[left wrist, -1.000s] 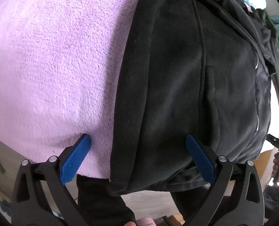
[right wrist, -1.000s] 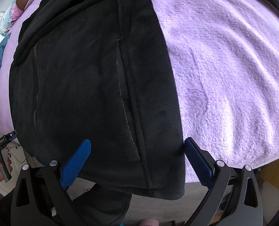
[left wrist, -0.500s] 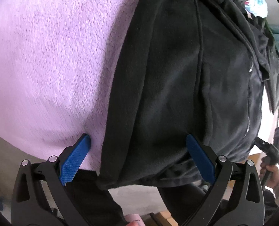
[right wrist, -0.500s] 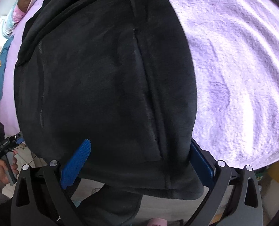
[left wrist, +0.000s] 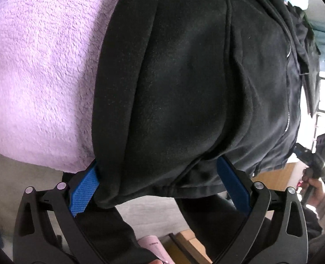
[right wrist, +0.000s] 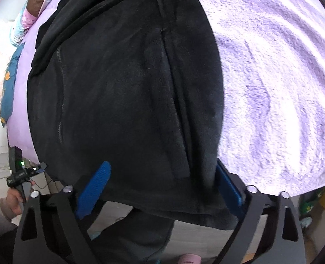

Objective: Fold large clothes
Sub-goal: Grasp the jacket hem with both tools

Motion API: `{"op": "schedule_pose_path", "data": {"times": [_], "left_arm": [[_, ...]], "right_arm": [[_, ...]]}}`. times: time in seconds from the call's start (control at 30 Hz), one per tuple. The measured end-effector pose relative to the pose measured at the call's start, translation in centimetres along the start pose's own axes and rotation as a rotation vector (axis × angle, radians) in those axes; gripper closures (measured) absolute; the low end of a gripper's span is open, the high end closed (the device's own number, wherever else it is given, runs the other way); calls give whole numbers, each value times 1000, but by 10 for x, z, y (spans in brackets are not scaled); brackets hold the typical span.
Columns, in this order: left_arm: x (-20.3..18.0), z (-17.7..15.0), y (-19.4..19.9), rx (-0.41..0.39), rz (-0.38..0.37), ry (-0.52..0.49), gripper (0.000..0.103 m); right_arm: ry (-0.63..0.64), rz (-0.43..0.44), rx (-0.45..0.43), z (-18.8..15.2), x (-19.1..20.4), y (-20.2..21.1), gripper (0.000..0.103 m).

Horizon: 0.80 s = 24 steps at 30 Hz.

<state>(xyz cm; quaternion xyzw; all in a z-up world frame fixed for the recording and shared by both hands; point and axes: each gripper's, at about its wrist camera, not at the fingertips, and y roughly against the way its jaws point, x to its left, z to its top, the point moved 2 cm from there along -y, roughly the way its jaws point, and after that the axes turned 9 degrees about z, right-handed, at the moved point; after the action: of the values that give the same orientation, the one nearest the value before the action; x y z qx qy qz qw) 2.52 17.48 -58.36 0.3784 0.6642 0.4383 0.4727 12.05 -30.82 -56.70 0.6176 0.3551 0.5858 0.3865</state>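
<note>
In the left wrist view, a black fleece jacket is seen spread over a lilac plush blanket, its hem hanging past the blanket's near edge. The jaws of the left gripper are held wide apart, and the jacket's lower left corner is draped between them, with the left blue pad touching the cloth's side fold; nothing is clamped. A zipper is seen running up the garment at the right. In the right wrist view, the same jacket is shown covering the left part of the blanket, and patterned bedding is visible at the far left. The jaws of the right gripper are likewise set apart, the hem's right corner lying between them, unclamped.
</note>
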Motion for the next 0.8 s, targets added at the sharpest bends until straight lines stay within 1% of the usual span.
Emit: {"op": "schedule_pose_path", "data": {"times": [0.03,0.13,0.23,0.3,0.37,0.4,0.43,0.47,0.5,0.53,0.57,0.63,0.67,0.7,0.77,0.8], "left_arm": [[2,1,1,-2,-5,3,7],[7,2,2,-7,-6,-6,9],[10,-3,-1,-30,-1,-37,9],[8,-3,-1,-40,2,-49,9],[7,-2,-2,-42,-2,-35,9],[8,-3,-2,-45,5,-33,14],[7,-4,-1,-49,36,-46,20],[7,-5,-1,-50,48,-52,22],[9,-6,0,-52,47,-47,28],[13,-6,2,-53,51,-32,37],[17,-6,3,-52,48,-17,41],[23,-6,6,-42,34,12,53],[25,-6,7,-37,36,11,56],[25,-6,7,-31,41,4,61],[24,-7,9,-24,44,-8,68],[24,-6,10,-19,42,-16,74]], "right_arm": [[-8,-10,1,-1,0,3,23],[-31,-59,25,-6,-18,4,24],[-42,-37,69,-15,-26,-4,24],[-42,-22,128,-22,-29,-17,24],[-15,-22,158,-23,-25,-26,27],[-19,-12,156,-22,-25,-27,29],[-36,0,150,-21,-26,-27,36],[-57,7,139,-23,-27,-25,43],[-61,10,134,-24,-28,-23,47],[-62,10,131,-25,-28,-21,54],[-59,12,129,-27,-28,-18,62],[-58,25,126,-28,-27,-14,66],[-57,32,123,-29,-25,-11,67],[-56,37,123,-31,-28,-8,68],[-47,42,127,-31,-29,-2,74],[-40,49,130,-30,-27,1,77]]}}
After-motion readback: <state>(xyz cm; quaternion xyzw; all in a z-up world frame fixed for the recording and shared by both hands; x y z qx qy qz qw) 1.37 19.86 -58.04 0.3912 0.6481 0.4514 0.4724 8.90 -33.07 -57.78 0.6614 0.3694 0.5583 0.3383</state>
